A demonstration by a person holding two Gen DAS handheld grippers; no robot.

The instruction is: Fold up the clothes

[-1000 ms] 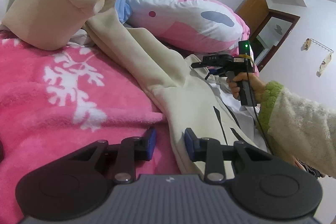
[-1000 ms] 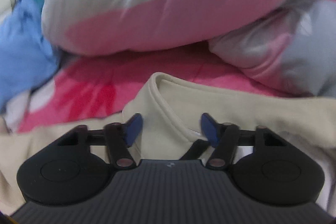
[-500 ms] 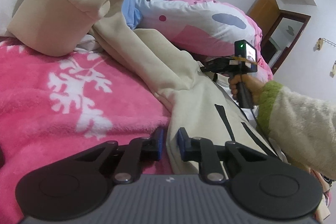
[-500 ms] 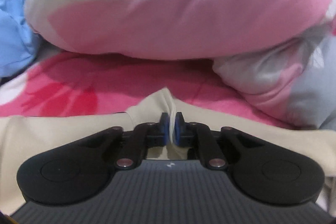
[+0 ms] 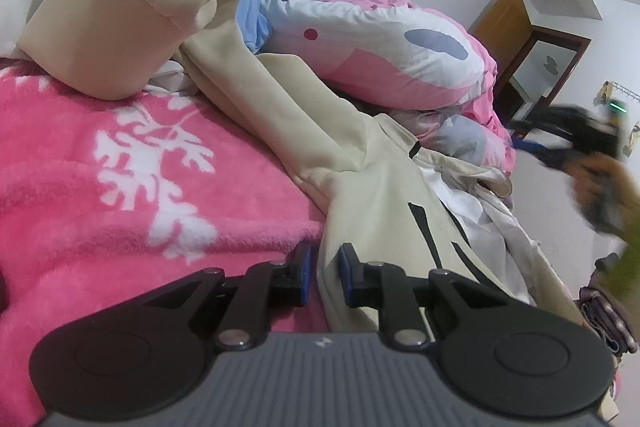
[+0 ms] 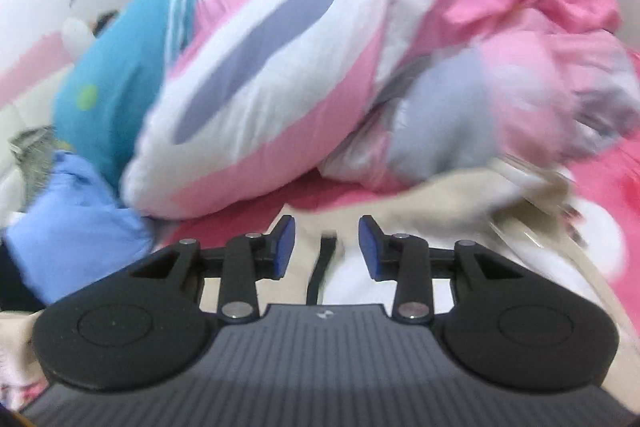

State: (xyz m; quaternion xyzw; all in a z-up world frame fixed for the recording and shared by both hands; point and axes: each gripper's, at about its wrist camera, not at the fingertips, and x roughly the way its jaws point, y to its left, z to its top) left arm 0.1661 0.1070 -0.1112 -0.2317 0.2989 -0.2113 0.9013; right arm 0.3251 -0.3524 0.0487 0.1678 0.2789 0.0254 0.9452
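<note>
Now left gripper [image 5: 323, 277] pinching cream garment [image 5: 372, 203] edge (pink blanket [image 5: 120, 187] beneath)

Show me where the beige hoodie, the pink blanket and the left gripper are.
beige hoodie [image 5: 372, 211], left wrist view, on its body.
pink blanket [image 5: 80, 195], left wrist view, bare fleece.
left gripper [image 5: 323, 273], left wrist view, between fingertips.

Two wrist views, low over the bed

The left view sits close above the blanket [image 5: 100, 187], facing along the cream top [image 5: 372, 195] toward the quilt [image 5: 380, 59] at upper right. The right view, blurred, faces that quilt [image 6: 280, 87] head-on; both share it and the top [image 6: 440, 203].
</note>
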